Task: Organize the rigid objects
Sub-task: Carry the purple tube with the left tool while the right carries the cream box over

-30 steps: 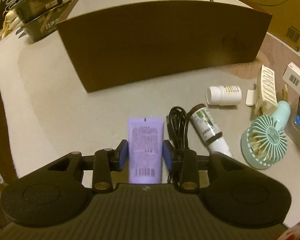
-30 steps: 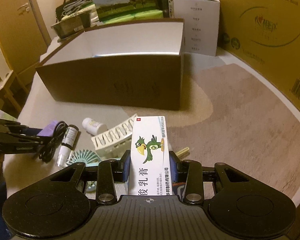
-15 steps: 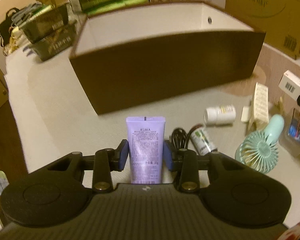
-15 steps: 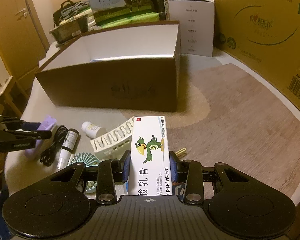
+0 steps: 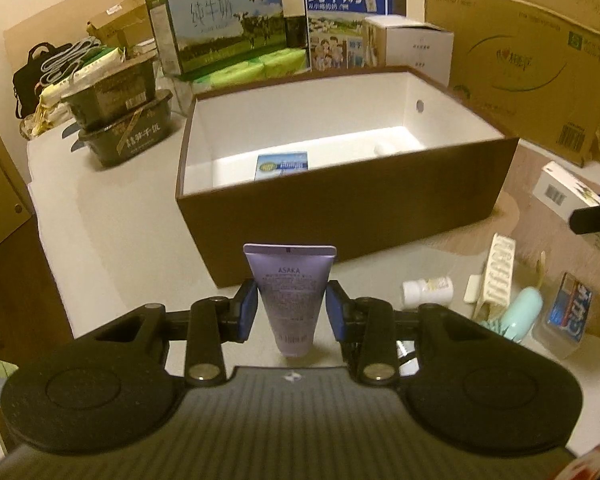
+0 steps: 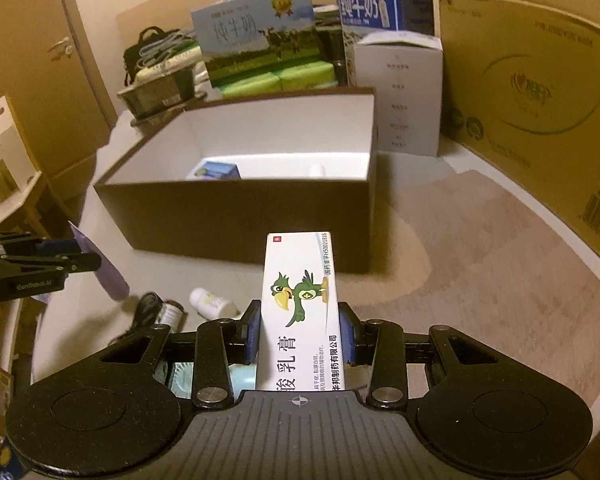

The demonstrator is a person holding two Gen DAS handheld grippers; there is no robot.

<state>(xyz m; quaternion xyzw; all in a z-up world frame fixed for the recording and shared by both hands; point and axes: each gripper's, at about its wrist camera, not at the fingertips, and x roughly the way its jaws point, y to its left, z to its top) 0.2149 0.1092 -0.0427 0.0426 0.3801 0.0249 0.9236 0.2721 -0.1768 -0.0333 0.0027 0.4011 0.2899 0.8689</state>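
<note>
The left gripper (image 5: 291, 311) pinches a purple ASAKA tube (image 5: 291, 292) above the table, short of the open brown box (image 5: 340, 204). The right gripper (image 6: 300, 334) clamps a white parrot-printed ointment carton (image 6: 302, 312) facing the same box, where a small blue packet (image 5: 282, 165) lies inside. A white pill bottle (image 5: 428, 290) rests on the tabletop.

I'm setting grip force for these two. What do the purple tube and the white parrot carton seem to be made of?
The purple squeeze tube in the left tool looks like soft matte plastic: its top end is a flat crimped seam. The white parrot-printed carton in the right tool looks like thin, lightly glossy printed paperboard with sharp folded edges, probably crushable.
</note>
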